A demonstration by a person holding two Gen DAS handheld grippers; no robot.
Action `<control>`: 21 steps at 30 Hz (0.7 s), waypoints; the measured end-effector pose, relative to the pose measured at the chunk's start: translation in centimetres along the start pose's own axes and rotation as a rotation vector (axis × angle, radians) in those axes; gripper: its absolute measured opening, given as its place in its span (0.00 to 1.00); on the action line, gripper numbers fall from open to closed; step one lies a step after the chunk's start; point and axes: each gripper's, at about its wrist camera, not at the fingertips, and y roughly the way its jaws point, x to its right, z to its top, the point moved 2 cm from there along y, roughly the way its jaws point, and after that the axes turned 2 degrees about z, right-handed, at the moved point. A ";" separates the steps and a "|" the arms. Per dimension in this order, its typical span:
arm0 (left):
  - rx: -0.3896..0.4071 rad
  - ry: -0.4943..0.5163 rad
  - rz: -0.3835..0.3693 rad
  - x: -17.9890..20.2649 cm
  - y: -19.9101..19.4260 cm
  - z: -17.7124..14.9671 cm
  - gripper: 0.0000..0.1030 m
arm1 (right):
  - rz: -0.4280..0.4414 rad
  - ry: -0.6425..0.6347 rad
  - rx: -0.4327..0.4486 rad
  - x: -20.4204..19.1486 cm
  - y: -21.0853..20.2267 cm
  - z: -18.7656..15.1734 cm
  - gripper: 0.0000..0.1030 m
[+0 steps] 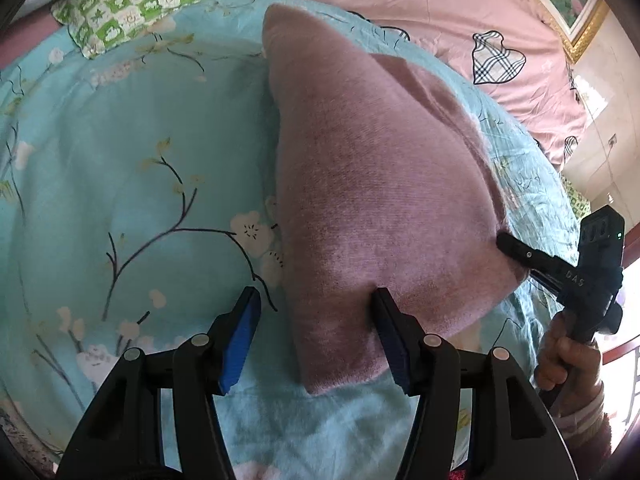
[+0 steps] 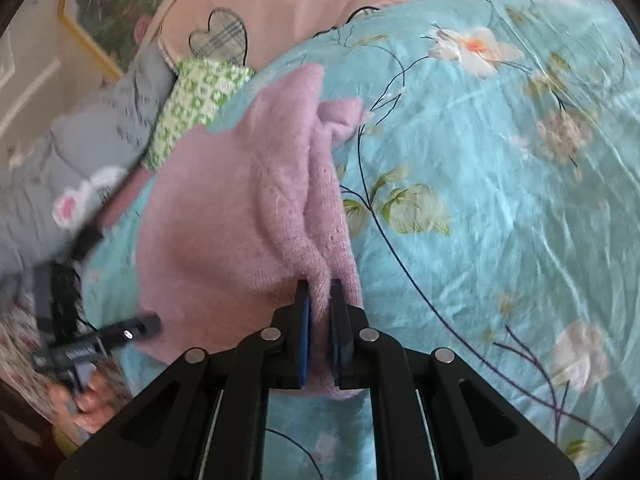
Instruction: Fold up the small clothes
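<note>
Presently, by label:

Garment: a fuzzy pink knitted garment (image 1: 372,184) is being shown lying on a turquoise floral bedcover (image 1: 120,184), folded into a thick wedge that is narrowing toward the far end.

Left gripper (image 1: 316,300): its jaws are being held apart; the garment's near left corner is being straddled, with the right blue pad (image 1: 390,336) lying against the fabric and the left blue pad (image 1: 240,344) standing clear over the bedcover, so nothing is being squeezed.

Right gripper (image 2: 320,312): its jaws are being kept closed on a raised fold at the garment's near right edge (image 2: 320,248); the fabric is being pinched between both pads, and a ridge is being drawn up from the grip toward the far end.

Right gripper in the left view (image 1: 520,252): its tip is being seen buried in the garment's right edge, with a hand (image 1: 568,356) being wrapped around the handle.

Left gripper in the right view (image 2: 148,324): it is being seen blurred at the garment's left side; its jaw state cannot be told from this view.

Surroundings: a green checked cloth (image 1: 140,4) and a pink quilt with plaid hearts (image 1: 460,20) are being seen beyond the bedcover.
</note>
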 end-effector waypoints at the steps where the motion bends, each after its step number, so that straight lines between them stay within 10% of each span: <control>1: 0.008 0.005 0.003 0.0 -0.5 0.1 0.56 | 0.004 0.002 0.000 -0.1 -0.3 0.1 0.10; 12: 0.204 0.069 -0.134 2.6 -5.1 8.3 0.55 | 0.105 -0.065 0.073 -6.0 -1.8 4.8 0.13; 16: 0.166 0.028 -0.224 2.5 -2.3 12.6 0.54 | 0.086 -0.090 0.036 -6.9 1.4 6.3 0.13; 21: 0.041 -0.022 -0.148 1.0 3.1 14.8 0.35 | 0.043 -0.044 -0.029 -4.6 4.6 6.8 0.13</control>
